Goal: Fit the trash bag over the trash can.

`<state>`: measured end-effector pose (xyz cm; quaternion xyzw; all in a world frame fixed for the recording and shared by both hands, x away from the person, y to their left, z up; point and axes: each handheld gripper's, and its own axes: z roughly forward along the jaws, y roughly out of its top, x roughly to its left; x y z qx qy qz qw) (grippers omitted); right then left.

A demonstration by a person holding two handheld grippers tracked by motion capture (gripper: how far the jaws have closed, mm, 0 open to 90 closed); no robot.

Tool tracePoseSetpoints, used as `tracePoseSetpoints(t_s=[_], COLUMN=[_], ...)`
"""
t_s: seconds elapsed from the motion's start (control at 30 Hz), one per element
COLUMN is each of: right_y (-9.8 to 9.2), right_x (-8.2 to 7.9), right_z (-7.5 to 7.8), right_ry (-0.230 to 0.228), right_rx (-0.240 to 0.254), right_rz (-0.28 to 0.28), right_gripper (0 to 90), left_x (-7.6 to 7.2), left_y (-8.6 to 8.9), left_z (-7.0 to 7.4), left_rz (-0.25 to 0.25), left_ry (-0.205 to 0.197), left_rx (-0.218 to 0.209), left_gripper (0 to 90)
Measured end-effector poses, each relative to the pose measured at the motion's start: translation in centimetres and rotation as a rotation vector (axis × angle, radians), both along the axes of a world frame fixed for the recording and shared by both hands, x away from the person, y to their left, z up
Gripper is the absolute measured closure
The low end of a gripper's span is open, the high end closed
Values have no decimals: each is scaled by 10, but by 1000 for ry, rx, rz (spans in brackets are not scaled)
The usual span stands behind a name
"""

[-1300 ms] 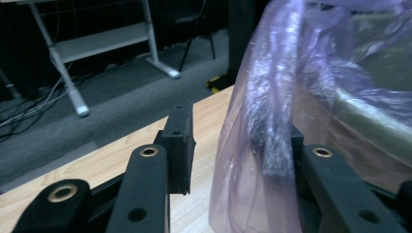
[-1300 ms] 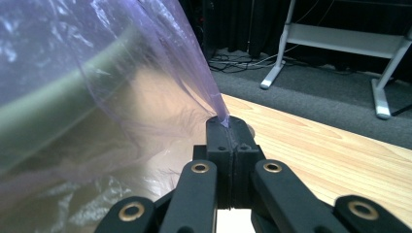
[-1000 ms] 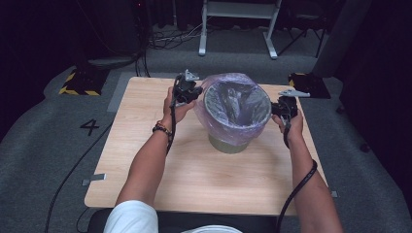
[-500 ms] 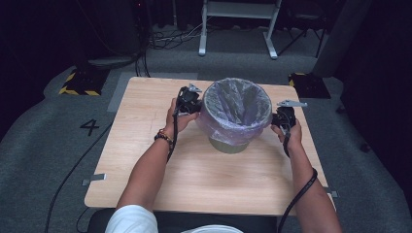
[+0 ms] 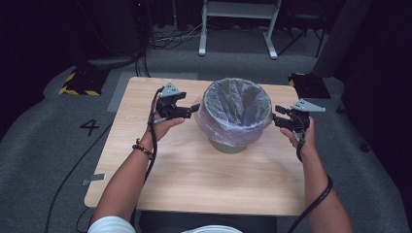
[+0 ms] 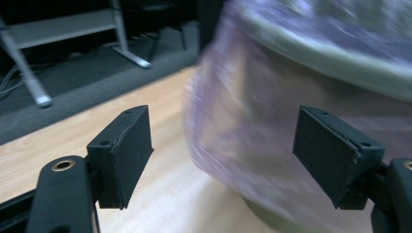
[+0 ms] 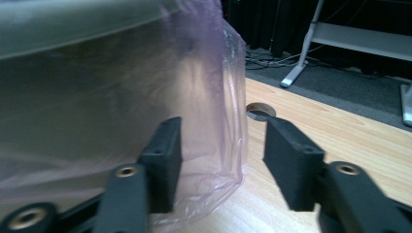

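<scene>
One round grey-green waste bin (image 5: pixel 228 141) lined with a thin translucent purple plastic bag (image 5: pixel 236 104) stands on the light wooden table (image 5: pixel 194 179), toward the far edge and a little right of the middle. The bag's mouth is folded over the rim and hangs down the outside wall.

Two hand-held black grippers flank the bin. The left gripper (image 5: pixel 192 109) sits just beside the bin's left side; its jaws have just been opening and now stand wide apart, nothing pressed between them. The right gripper (image 5: pixel 277 116) sits just beside the bin's right side; its jaws have likewise just been opening and stand apart.

High view: both forearms, the whole bin mouth, the numeral marked on the grey floor (image 5: pixel 91 127).

Left gripper view: blurred bag skirt (image 6: pixel 243 121) ahead of the open pads, and the bin's base.

Right gripper view: loose bag film (image 7: pixel 214 121) hanging between the pads, not pinched; a round hole (image 7: pixel 260 110) in the tabletop beyond.
</scene>
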<state>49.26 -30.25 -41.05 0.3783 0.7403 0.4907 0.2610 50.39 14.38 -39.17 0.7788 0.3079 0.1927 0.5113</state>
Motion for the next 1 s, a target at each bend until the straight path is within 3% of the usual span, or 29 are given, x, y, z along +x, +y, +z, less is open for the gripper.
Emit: tracePoseSetpoints(t_s=[0.03,0.07,0.1,0.13,0.23,0.43,0.47,0.6,0.8,0.83,1.0], right_y=[0,-1,-2,-3,-5,-5,-4,-1,6,7,11], right_x=[0,-4,-6,-7,-12,-20,-22,-27,-36,-38,-46], right_z=[0,2,2,3,4,4,4,2,-4,-5,-11], right_ry=[0,4,3,4,8,10,17,30,53,56,67], right_rx=[0,-16,-26,-36,-34,-43,-45,-73,-101,-107,-132], right_rz=[0,12,11,10,20,34,44,62,112,118,160], right_gripper=[467,402,367,357,326,284,272,258,228,225,206], left_x=[0,-10,-10,-19,-34,-57,-65,-79,-96,-99,-107], left_y=[0,3,3,7,11,18,19,18,14,14,17], left_z=[0,-3,-3,-8,-17,-33,-41,-55,-77,-82,-89], left_rz=[0,-28,-28,-55,-62,-78,-88,-93,-136,-149,-159], left_ry=[0,0,0,26,39,83,103,108,162,181,201], left_rx=[0,48,48,74,144,193,225,275,322,325,312], left_gripper=[215,204,196,191,182,163,161,161,161,161,160])
